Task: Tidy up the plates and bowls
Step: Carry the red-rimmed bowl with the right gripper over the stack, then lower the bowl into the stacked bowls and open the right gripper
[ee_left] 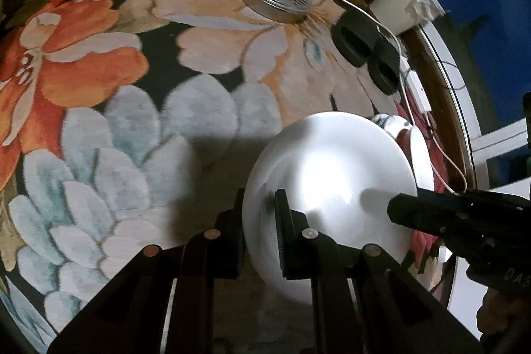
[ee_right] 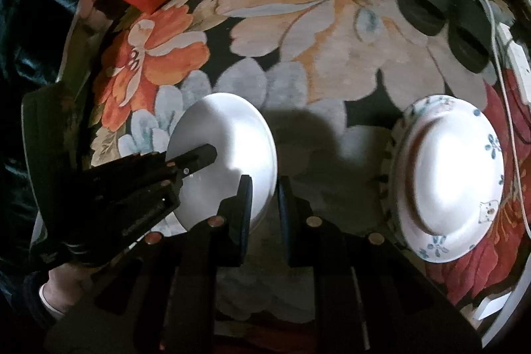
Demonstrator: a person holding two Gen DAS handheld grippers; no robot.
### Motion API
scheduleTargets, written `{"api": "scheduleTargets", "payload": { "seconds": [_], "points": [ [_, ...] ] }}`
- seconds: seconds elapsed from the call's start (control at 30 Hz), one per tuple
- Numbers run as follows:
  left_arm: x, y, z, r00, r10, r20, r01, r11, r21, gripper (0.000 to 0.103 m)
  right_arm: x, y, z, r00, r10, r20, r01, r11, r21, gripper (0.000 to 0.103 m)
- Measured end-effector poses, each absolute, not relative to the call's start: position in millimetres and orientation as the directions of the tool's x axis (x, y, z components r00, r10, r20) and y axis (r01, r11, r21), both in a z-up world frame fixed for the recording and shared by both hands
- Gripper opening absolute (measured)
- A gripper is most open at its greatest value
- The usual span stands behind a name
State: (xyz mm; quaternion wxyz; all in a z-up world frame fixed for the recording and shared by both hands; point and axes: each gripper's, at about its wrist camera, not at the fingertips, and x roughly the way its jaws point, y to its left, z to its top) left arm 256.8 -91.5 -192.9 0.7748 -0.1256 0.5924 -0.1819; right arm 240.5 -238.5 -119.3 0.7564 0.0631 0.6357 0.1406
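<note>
- We are gripping the white plate (ee_left: 328, 188) by its rim with the left tongs (ee_left: 259, 221), holding it above the floral rug (ee_left: 132, 121).
- Our right tongs (ee_right: 264, 204) are nearly closed and carrying nothing.
- The patterned plate (ee_right: 448, 181) is lying on the rug at the right.

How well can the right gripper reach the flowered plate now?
Probably not yet: the right gripper is shut on the rim of the white plate, shared with the left gripper. The way itself looks free, only bare rug before the flowered plate, so after letting go it should reach.
</note>
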Motion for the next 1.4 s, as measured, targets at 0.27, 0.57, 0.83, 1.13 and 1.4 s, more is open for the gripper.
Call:
{"api": "scheduleTargets", "payload": {
  "seconds": [0.27, 0.57, 0.83, 1.13, 1.4],
  "points": [
    [257, -144, -185, 0.217, -0.448, -0.867, 0.232, 0.887, -0.400, 0.014, 230, -290, -120, 0.192, 0.281, -0.940, -0.043, 0.960, 0.278, 0.016],
    [263, -201, -168, 0.227, -0.477, -0.849, 0.317, 0.861, -0.398, 0.014, 223, -341, -112, 0.246, 0.260, -0.934, 0.054, 0.958, 0.281, 0.016],
    [274, -237, -153, 0.258, -0.485, -0.835, 0.357, 0.851, -0.384, 0.014, 221, -374, -104, 0.287, 0.262, -0.921, 0.107, 0.947, 0.302, 0.017],
    [281, -267, -150, 0.265, -0.496, -0.827, 0.381, 0.842, -0.383, 0.014, 219, -398, -100, 0.313, 0.268, -0.911, 0.125, 0.939, 0.319, 0.017],
    [280, -312, -165, 0.246, -0.452, -0.858, 0.439, 0.841, -0.317, 0.014, 220, -431, -114, 0.313, 0.221, -0.924, 0.193, 0.937, 0.290, 0.017]
  ]
}}
